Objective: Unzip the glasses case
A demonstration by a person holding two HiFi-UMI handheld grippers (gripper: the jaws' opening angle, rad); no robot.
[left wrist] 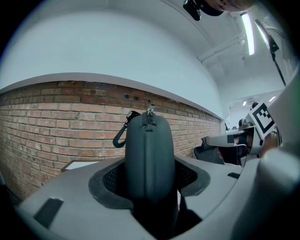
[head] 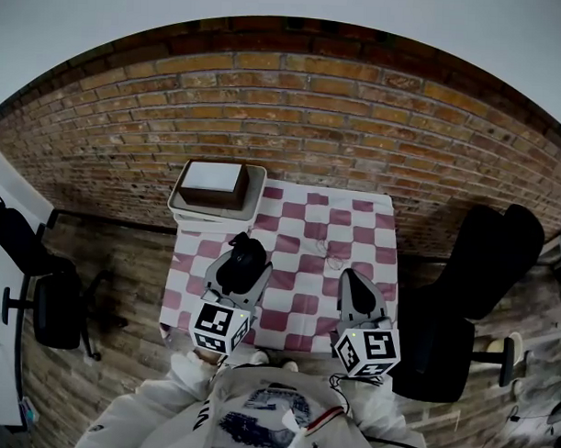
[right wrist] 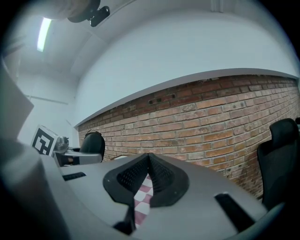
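Evidently barely begun: the left gripper pinches the case upright at mid-frame of its own view, and the zip looks fully closed, pull on top. The right gripper, lower right of the head view, has its jaws pressed together, empty; all the unzipping remains.

**A:** How are the fingers of the right gripper sitting?

**B:** They are pressing together at the tips. A pink-and-white checked cloth is showing through the slit below them.

**A:** And what is showing beyond them?

**B:** A brick wall is running across the view under a white wall. A black chair is standing at the right edge. Far to the left, the left gripper is holding a dark glasses case, and its marker cube is facing this way.
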